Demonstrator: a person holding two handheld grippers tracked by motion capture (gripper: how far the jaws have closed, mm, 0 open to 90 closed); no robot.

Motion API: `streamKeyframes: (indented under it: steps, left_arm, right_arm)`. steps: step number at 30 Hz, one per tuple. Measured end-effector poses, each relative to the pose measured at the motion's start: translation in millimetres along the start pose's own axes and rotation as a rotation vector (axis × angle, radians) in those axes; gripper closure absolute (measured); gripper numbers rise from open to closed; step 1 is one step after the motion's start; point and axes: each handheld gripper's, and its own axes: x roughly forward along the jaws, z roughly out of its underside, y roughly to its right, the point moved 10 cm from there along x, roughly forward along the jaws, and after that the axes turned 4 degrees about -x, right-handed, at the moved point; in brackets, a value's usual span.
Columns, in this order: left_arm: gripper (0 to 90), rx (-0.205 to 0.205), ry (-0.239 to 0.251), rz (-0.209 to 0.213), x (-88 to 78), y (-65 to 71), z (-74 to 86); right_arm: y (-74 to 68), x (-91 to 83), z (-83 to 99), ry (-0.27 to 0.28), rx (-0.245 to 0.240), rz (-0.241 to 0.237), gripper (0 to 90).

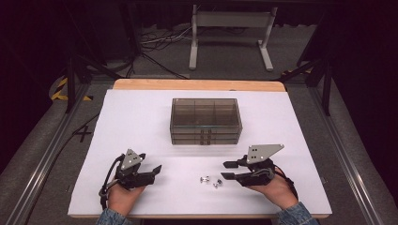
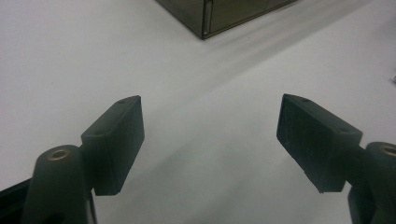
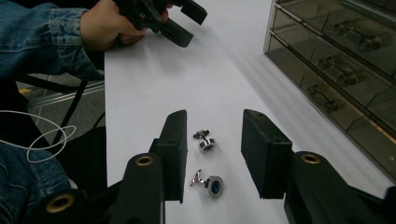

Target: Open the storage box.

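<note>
Two cufflinks (image 3: 208, 163) lie on the table (image 1: 141, 122) between the spread right tongs (image 3: 212, 149), seemingly lined up for pinching, while the left tongs (image 2: 210, 135) wait spread, holding nothing.

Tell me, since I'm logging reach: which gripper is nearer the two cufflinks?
Right. The right gripper has its open jaws on either side of the cufflinks, not touching them; the left gripper rests apart, across bare table.

Dark room – grey floor (image 1: 225, 51), white metal stand (image 1: 231, 21).
</note>
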Motion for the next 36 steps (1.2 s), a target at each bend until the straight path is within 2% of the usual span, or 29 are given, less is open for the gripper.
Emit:
streamKeyframes:
  steps: [3, 5, 6, 10, 12, 13, 14, 15, 20, 24, 30, 36]
  left_arm:
    - [24.0, 0.002, 0.000, -0.001, 0.0, 0.2, 0.0]
    - [24.0, 0.002, 0.002, 0.000, 0.0, 0.1, -0.3]
    - [24.0, 0.002, 0.002, 0.000, 0.0, 0.1, -0.3]
    - [24.0, 0.003, 0.003, 0.000, 0.0, 0.2, -0.3]
    - [24.0, 0.003, 0.004, -0.001, 0.0, 0.3, -0.3]
    - [24.0, 0.005, 0.005, -0.002, 0.0, 0.2, -0.4]
    - [24.0, 0.005, 0.005, -0.002, 0.0, 0.2, -0.4]
    - [24.0, 0.004, 0.003, -0.001, 0.0, 0.3, -0.3]
    - [24.0, 0.006, 0.004, 0.000, 0.2, 0.7, -0.3]
    - [24.0, 0.006, 0.005, -0.001, 0.1, 0.6, -0.4]
    - [24.0, 0.008, 0.006, -0.001, -0.3, 0.8, -0.4]
    - [24.0, 0.011, 0.007, 0.001, -0.5, 1.2, -0.4]
  right_arm:
    - [2.6, -0.2, -0.1, 0.025, -0.012, 0.000, 60.8]
    - [4.2, 0.0, 1.4, 0.029, -0.042, 0.015, 60.9]
    - [4.2, 0.0, 1.4, 0.029, -0.042, 0.015, 60.9]
    - [3.7, 2.6, 4.4, 0.010, -0.093, 0.054, 63.1]
    - [2.7, 3.4, 3.8, 0.013, -0.137, 0.067, 63.3]
    - [2.7, 4.1, 2.7, 0.021, -0.175, 0.083, 63.3]
    - [2.8, 4.1, 2.3, 0.021, -0.195, 0.094, 63.5]
    - [2.8, 4.1, 2.3, 0.021, -0.195, 0.094, 63.5]
    - [5.2, 2.8, 1.1, 0.018, -0.288, 0.168, 65.3]
    - [6.3, 3.3, 0.6, 0.006, -0.382, 0.228, 65.9]
    - [7.6, 4.0, 0.8, -0.018, -0.474, 0.289, 66.6]
    - [10.9, 0.9, -1.6, -0.029, -0.560, 0.373, 67.6]
